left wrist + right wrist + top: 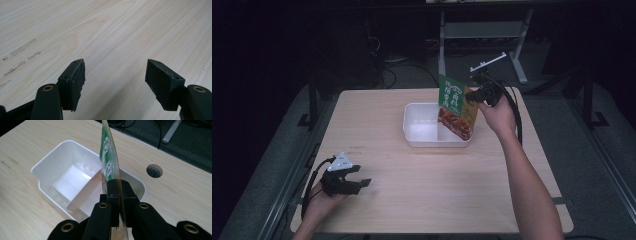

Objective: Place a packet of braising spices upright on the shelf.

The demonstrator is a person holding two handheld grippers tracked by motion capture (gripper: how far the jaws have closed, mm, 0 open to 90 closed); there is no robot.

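Currently the right gripper (477, 94) pinches the packet (455, 107) edge-up directly over the tub (422, 131); the left gripper (354, 182) rests wide apart, empty, well away.

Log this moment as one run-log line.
right gripper: shut on food pouch, over white bin | left gripper: open, empty, above table

A flat food pouch (456, 106), green at the top with white lettering and a reddish dish pictured lower down, hangs tilted over the right half of a white plastic bin (412, 131), pinched at its upper edge by the right gripper (478, 94). The bin is rectangular, split by a low divider, and sits on the pale wooden worktop (422, 190) toward its far side.
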